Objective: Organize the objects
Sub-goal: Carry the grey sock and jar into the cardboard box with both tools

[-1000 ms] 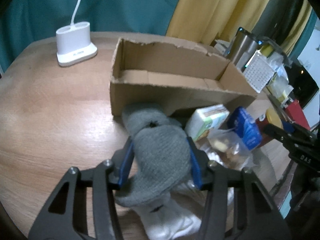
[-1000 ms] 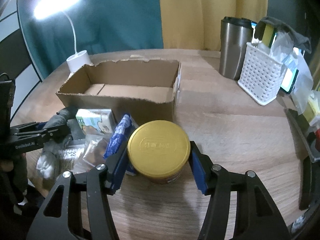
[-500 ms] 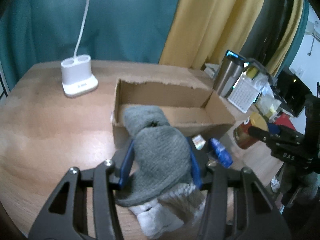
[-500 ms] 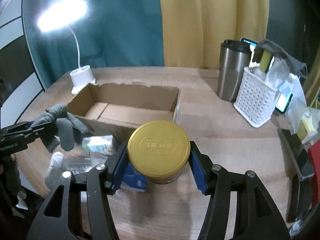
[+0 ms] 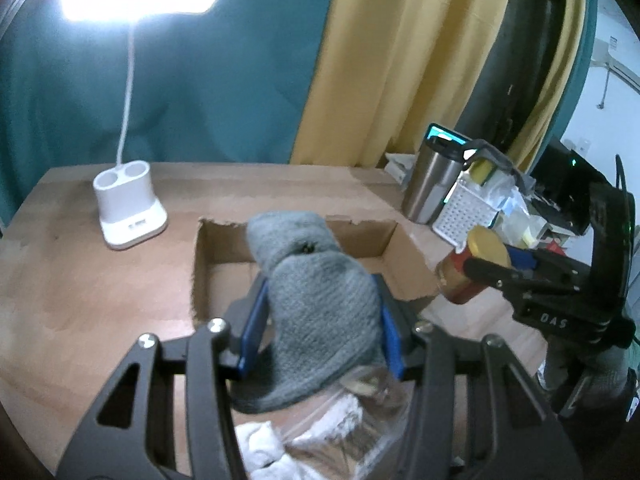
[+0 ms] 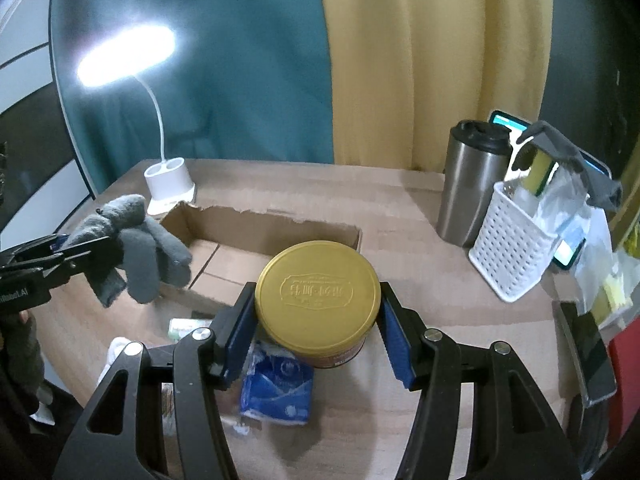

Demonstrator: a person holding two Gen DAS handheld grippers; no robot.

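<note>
My left gripper [image 5: 320, 326] is shut on a grey knitted glove [image 5: 316, 300] and holds it in the air above the near edge of an open cardboard box [image 5: 216, 248]. The glove also shows in the right wrist view [image 6: 132, 248], hanging left of the box [image 6: 280, 232]. My right gripper [image 6: 318, 334] is shut on a round tin with a gold lid [image 6: 318, 292], lifted above the table near the box's right end. The tin also shows in the left wrist view [image 5: 472, 268].
A blue packet [image 6: 276, 388], a small carton [image 6: 188, 326] and white cloth [image 5: 280, 440] with a clear bag lie on the table in front of the box. A white lamp base [image 5: 128, 210], a steel tumbler [image 6: 468, 184] and a white basket [image 6: 516, 240] stand behind.
Both grippers have risen from the table with their loads. The glove has moved up and over the box's near edge; the tin has lifted off the table beside the box.
</note>
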